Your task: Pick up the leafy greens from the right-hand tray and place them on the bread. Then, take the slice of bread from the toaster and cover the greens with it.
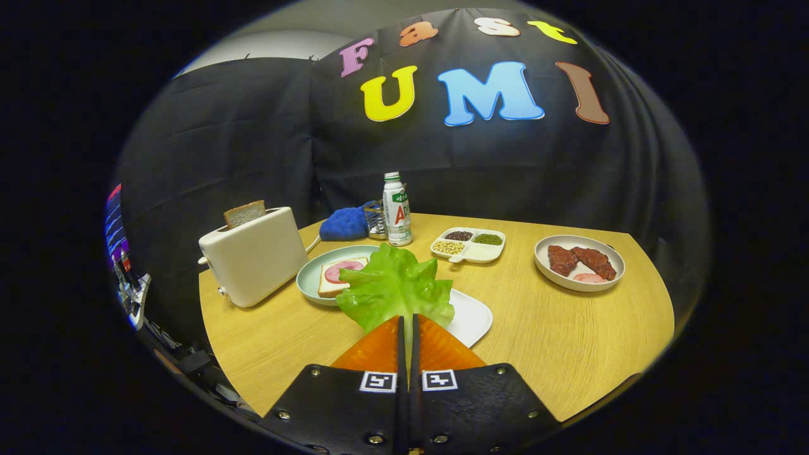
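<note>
Black cloth walls close off the booth behind a wooden table [556,328], where the sandwich makings are laid out. At the near edge, the gripper [407,328] has its two fingers pressed almost together on the stem end of the leafy greens [392,284], so the jaws are clenched on the leaf, which fans out just ahead of the fingertips. It appears lifted clear of the white tray [471,319] that lies under and to the right of it. Just beyond and left of the greens, a pale round plate [310,281] carries the bread [328,281] with a pink slice of ham on top. Further left stands the toaster [256,256], with the second slice of bread [244,213] standing up out of its slot.

By my reading, the pick-up is done and the carry is in hand. Left to do: lay the greens on the bread on the plate, let go, then fetch the slice from the toaster and cover the greens with it.
</note>
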Demonstrator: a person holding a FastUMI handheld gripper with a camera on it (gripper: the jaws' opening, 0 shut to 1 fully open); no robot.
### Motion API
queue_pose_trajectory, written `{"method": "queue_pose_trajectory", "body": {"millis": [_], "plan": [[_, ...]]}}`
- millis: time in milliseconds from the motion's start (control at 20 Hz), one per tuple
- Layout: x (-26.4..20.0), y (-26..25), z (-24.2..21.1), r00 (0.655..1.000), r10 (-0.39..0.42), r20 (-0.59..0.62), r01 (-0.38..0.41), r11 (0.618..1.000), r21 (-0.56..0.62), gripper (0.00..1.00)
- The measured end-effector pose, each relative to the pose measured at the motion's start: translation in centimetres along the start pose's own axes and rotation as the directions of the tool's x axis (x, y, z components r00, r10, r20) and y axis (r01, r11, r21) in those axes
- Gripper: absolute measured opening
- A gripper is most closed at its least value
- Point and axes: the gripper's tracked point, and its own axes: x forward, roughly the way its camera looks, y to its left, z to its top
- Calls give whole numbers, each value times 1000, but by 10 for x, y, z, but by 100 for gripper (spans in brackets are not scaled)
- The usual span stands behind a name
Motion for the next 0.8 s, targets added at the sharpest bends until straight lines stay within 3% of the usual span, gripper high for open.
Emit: {"method": "queue_pose_trajectory", "body": {"millis": [800], "plan": [[89,71,26,996,80,-41,-82,995,-48,1]]}}
